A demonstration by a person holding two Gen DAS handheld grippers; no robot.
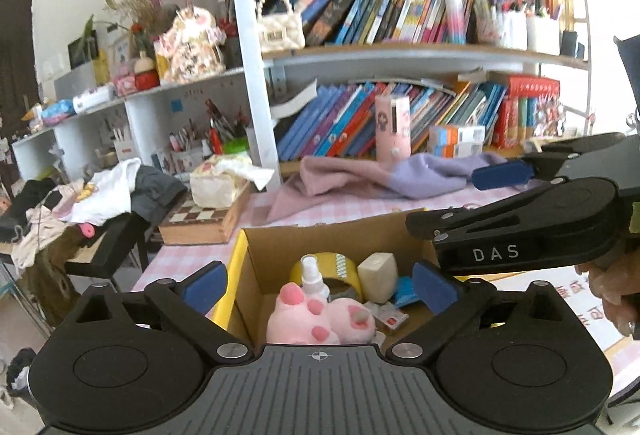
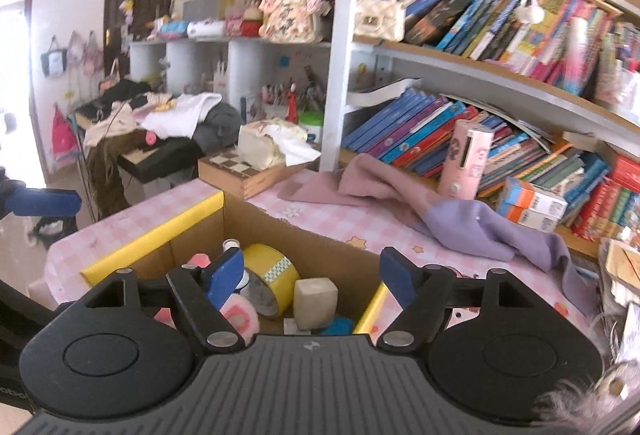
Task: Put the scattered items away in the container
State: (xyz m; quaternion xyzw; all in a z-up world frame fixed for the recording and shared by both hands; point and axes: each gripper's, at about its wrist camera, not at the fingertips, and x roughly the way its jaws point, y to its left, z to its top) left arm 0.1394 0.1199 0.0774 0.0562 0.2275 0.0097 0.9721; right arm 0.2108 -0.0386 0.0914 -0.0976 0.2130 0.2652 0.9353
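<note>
both tools hang over the cardboard box point(image 1: 280, 247) at the lower middle of each frame, and each stands with its blue pads spread apart and nothing between them. the left tool point(image 1: 320, 281) sits above the pink plush paw point(image 1: 320, 315), the right tool point(image 2: 312, 275) above the yellow tape roll point(image 2: 268, 271) and the cream block point(image 2: 316, 299). the box already holds these, plus a small white spray bottle point(image 1: 312, 275) and a blue scrap point(image 1: 404, 295), so the tidying looks far along, with both tools between a drop and the next pick. the pink-and-lilac cloth point(image 2: 440, 211) lies loose on the checked desk point(image 2: 320, 219) toward the right middle, against the bookshelf; if it counts as scattered, the next move calls for swinging a tool out over it, closing on a fold and carrying it back to the box.

the left view alone shows the right tool from the side at right centre, and the paw whole. the right view alone shows the desk's near-left corner, the yellow strip along the box rim point(image 2: 160, 235), and the doorway at upper left
</note>
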